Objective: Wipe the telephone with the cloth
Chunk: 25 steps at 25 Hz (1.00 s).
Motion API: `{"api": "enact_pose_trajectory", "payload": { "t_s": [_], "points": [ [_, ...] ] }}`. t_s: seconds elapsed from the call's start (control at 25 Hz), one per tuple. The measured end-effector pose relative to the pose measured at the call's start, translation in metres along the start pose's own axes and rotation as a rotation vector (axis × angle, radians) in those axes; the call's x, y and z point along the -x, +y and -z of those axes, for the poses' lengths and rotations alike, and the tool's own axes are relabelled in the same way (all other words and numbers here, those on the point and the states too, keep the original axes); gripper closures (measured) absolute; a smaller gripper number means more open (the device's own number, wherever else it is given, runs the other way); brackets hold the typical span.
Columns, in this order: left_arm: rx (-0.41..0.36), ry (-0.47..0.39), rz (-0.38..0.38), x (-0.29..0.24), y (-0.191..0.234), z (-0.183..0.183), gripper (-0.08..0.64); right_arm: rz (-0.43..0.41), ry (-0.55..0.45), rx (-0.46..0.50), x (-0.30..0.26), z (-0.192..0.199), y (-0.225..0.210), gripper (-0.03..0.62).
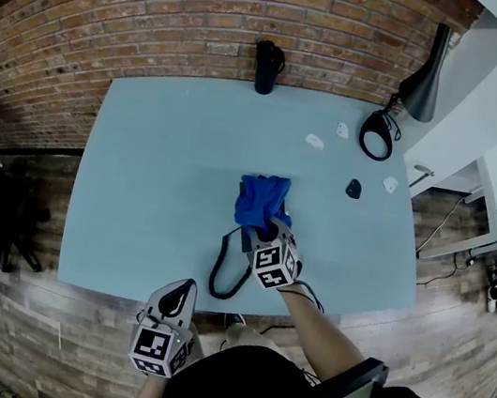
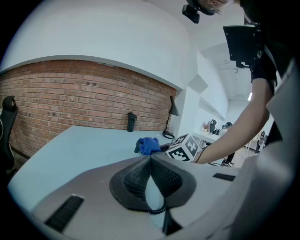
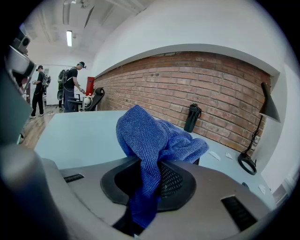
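Observation:
A blue cloth (image 1: pixel 261 200) lies bunched near the middle of the pale blue table (image 1: pixel 159 168). My right gripper (image 1: pixel 268 230) is shut on the cloth (image 3: pixel 154 136), which hangs down between its jaws. Under the cloth a dark telephone is mostly hidden; only a dark edge (image 2: pixel 136 148) shows beside the cloth (image 2: pixel 149 145). Its black cord (image 1: pixel 221 272) loops toward the table's front edge. My left gripper (image 1: pixel 178 296) hangs at the front edge, left of the cord and apart from it. In its own view the left gripper (image 2: pixel 150 161) is shut with nothing held.
A black bottle (image 1: pixel 268 66) stands at the back edge by the brick wall. A black desk lamp (image 1: pixel 422 81) with a round base (image 1: pixel 377 135) is at the back right. A small dark object (image 1: pixel 353 189) and white scraps (image 1: pixel 314 142) lie right of the cloth. People (image 3: pixel 72 86) stand far off.

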<state>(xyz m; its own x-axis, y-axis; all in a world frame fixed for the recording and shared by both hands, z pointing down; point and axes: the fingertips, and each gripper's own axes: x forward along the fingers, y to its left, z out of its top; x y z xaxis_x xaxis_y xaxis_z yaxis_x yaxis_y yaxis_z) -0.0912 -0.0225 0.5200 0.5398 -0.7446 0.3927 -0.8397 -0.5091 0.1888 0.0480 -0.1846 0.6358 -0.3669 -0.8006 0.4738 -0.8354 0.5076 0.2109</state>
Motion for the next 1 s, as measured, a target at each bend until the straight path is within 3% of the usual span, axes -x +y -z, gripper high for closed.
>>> {"api": "enact_pose_trajectory", "payload": {
  "t_s": [1.0],
  "points": [
    [-0.013, 0.014, 0.012, -0.004, -0.006, -0.001, 0.541, -0.031, 0.014, 0.002, 0.018, 0.022, 0.019, 0.515]
  ]
}}
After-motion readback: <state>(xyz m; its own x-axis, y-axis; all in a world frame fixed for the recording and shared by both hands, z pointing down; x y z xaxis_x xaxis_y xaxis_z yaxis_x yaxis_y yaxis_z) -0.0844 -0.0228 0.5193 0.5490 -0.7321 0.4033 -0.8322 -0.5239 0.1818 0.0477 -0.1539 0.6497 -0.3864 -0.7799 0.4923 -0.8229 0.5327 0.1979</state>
